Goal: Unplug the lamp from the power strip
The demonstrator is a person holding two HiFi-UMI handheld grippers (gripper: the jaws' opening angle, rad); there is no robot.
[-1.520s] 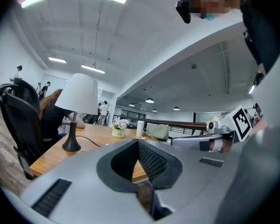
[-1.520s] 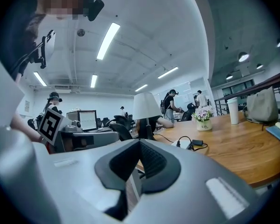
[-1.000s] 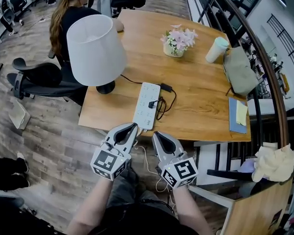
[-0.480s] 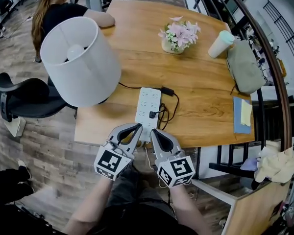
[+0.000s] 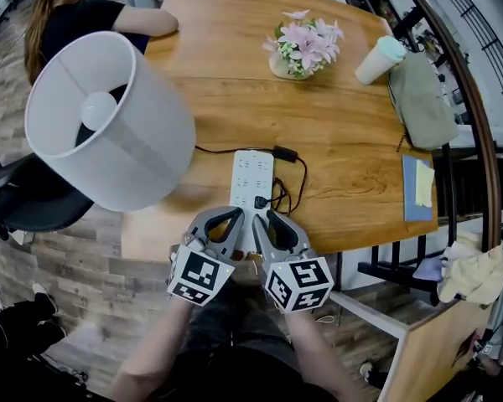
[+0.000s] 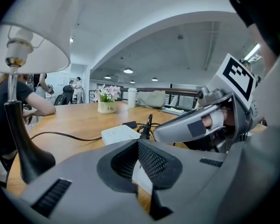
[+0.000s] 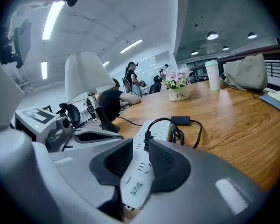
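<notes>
**Right gripper** (image 5: 265,218): jaws opening, nothing between the pads. It hangs at the near table (image 5: 352,132) edge, aimed along the power strip (image 5: 251,174).

**Left gripper** (image 5: 235,213): just beside the right one on its left. Jaw tips together, holding nothing.

**Power strip**: white, lying flat directly ahead of both grippers, its near end just under their tips.

**Black plug** (image 5: 260,201): seated in the strip a little ahead of the right gripper, upright. Its cord (image 5: 295,174) loops past a small black block and runs left toward the lamp (image 5: 109,120), ahead-left of the left gripper.

**Step**: approach; the plug is not yet gripped.

**Next move, as judged**: bring the right jaws around the plug body, close, then pull straight up. The left gripper should probably press the strip down.
</notes>
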